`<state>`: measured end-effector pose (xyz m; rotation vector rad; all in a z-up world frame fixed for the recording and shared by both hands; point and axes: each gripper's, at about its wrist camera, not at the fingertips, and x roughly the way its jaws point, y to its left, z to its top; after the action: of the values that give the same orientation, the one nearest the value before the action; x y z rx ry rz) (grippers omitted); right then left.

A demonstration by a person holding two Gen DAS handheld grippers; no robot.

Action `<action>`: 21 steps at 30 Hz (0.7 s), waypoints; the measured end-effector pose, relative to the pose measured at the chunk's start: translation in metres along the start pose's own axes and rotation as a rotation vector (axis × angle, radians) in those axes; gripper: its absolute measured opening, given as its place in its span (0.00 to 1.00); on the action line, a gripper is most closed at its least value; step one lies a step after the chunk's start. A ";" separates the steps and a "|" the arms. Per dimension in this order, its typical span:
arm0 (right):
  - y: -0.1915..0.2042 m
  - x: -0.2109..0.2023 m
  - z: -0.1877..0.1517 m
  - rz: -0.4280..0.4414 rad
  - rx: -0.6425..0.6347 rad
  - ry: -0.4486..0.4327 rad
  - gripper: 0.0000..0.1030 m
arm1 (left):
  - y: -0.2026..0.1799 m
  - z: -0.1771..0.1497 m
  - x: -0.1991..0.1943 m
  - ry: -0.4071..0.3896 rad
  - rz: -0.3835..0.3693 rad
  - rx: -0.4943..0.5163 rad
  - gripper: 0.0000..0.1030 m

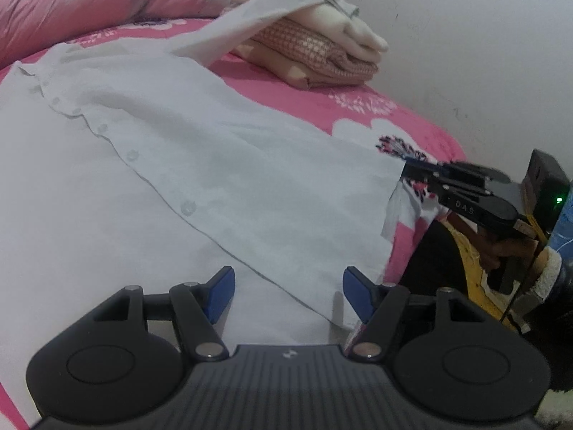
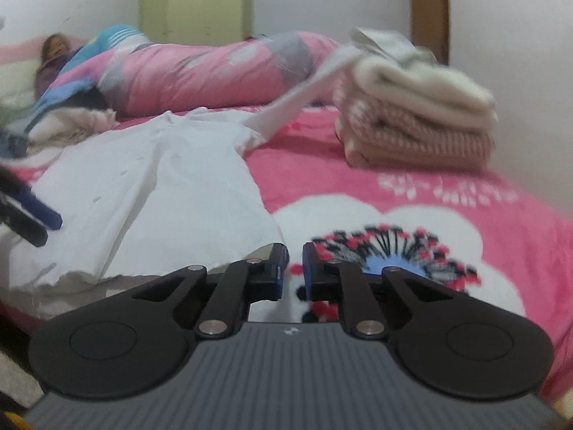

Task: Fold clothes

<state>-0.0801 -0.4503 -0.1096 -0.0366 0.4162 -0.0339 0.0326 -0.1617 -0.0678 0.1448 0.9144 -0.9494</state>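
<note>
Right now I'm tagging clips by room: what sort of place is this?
Most likely a bedroom: a bed with a pink floral bedsheet, a rolled quilt, and a cupboard by the wall.

Ahead of the left gripper (image 1: pixel 288 295), flat white shirt (image 1: pixel 200 165) is lying open and unobstructed. Further ahead to its right, a folded stack (image 1: pixel 322 57) is blocking. The right gripper (image 1: pixel 412 168) is crowding its right side.

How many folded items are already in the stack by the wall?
3, as far as the views show: a cream piece on top, a pink checked one under it, and a peach one at the bottom. A shirt sleeve drapes onto it and may hide more.
</note>
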 end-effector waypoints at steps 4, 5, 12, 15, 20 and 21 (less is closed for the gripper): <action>-0.002 -0.003 0.003 -0.020 0.064 -0.061 0.04 | -0.002 0.000 0.002 0.001 0.011 -0.001 0.66; -0.008 -0.003 0.002 -0.029 0.116 -0.065 0.03 | -0.001 0.000 0.002 0.002 0.011 0.000 0.66; -0.066 -0.006 -0.019 -0.021 0.558 -0.022 0.05 | 0.001 -0.002 0.001 -0.001 0.004 0.002 0.66; -0.080 -0.018 -0.024 0.089 0.712 -0.039 0.06 | 0.002 -0.004 0.000 -0.006 0.002 -0.001 0.66; -0.059 -0.007 -0.017 0.332 0.828 0.054 0.12 | 0.003 -0.006 -0.001 -0.015 -0.002 -0.005 0.66; -0.054 0.000 -0.017 0.365 0.862 0.092 0.21 | 0.004 -0.006 -0.001 -0.016 -0.003 -0.005 0.66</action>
<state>-0.0884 -0.5045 -0.1227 0.8918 0.4673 0.1472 0.0312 -0.1556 -0.0720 0.1310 0.9021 -0.9492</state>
